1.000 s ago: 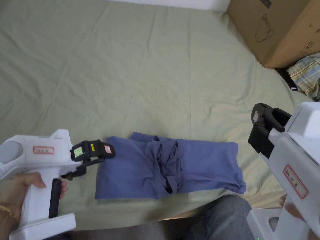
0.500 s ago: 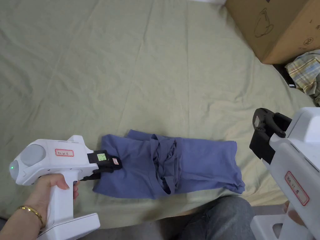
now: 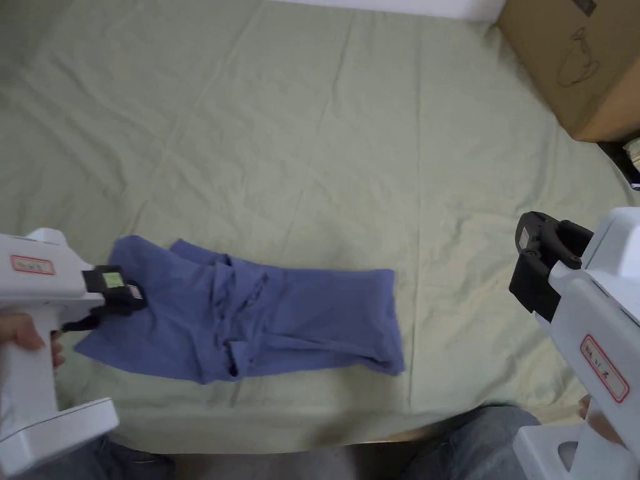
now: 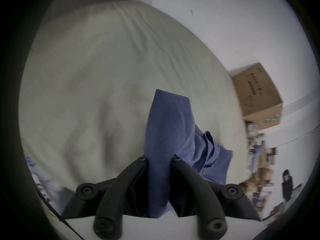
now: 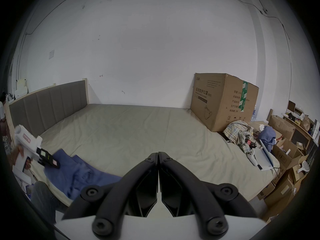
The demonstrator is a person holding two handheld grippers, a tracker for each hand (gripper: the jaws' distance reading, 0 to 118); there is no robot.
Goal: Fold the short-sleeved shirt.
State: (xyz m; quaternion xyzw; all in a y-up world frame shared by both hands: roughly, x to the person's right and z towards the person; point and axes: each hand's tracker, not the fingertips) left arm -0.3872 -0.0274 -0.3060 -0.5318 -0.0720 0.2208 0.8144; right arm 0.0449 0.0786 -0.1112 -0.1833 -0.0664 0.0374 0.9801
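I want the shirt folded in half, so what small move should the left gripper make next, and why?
Probably lift and carry the held end rightward over the far end. The left gripper is shut on the blue shirt, which lies in a long strip on the sheet, while the right gripper is shut, holding nothing, off to the side.

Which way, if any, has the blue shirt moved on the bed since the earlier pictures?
Yes. The shirt slid left, away from the cardboard box, pulled by the left gripper.

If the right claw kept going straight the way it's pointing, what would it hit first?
Probably the bare bed sheet ahead of it. The right claw is shut and empty, with the blue shirt off to its left, though depth is hard to judge.
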